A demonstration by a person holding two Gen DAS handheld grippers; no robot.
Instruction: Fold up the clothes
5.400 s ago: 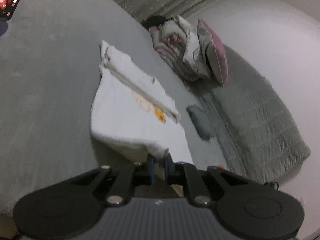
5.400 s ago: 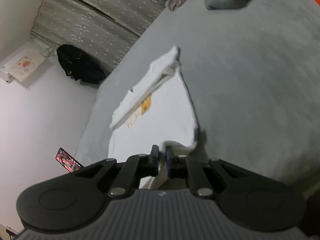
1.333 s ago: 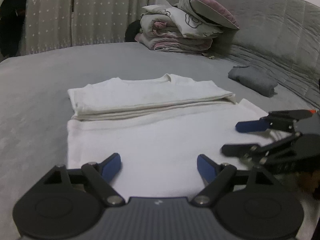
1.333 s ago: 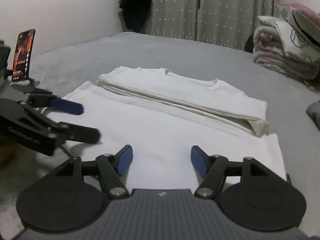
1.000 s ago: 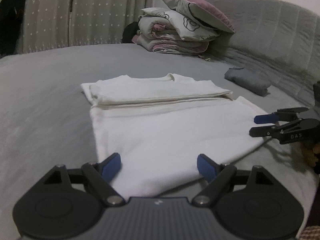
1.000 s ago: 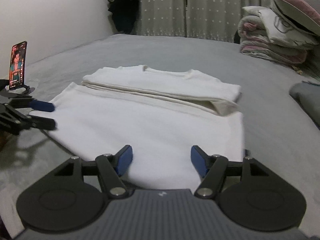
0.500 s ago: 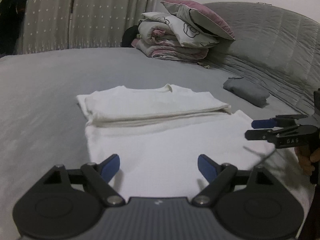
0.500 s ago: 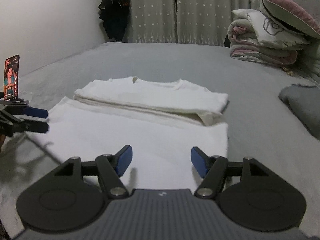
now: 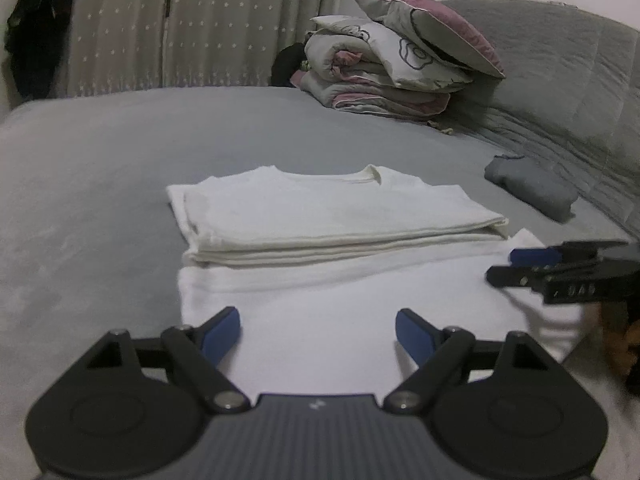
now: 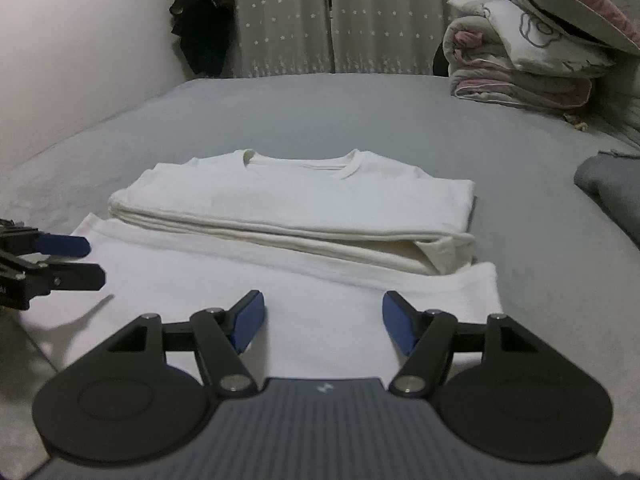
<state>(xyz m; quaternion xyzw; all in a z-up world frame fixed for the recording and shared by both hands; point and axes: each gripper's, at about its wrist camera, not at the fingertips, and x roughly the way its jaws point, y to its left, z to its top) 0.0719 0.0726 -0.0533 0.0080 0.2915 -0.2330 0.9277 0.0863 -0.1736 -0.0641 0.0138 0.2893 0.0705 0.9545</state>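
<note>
The left gripper (image 9: 318,330) stands wide apart and empty above the near edge of the white cotton T-shirt (image 9: 332,216); the right gripper (image 10: 323,322) is spread likewise, holding nothing. Both were clamped on that hem seconds ago and have since let go. The shirt lies part-folded on the grey bedspread (image 9: 100,152), both grippers tilted down toward it.

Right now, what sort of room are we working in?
Most likely a bedroom: the white T-shirt lies on a wide grey bed, with a stack of folded quilts and a pillow near the padded headboard.
</note>
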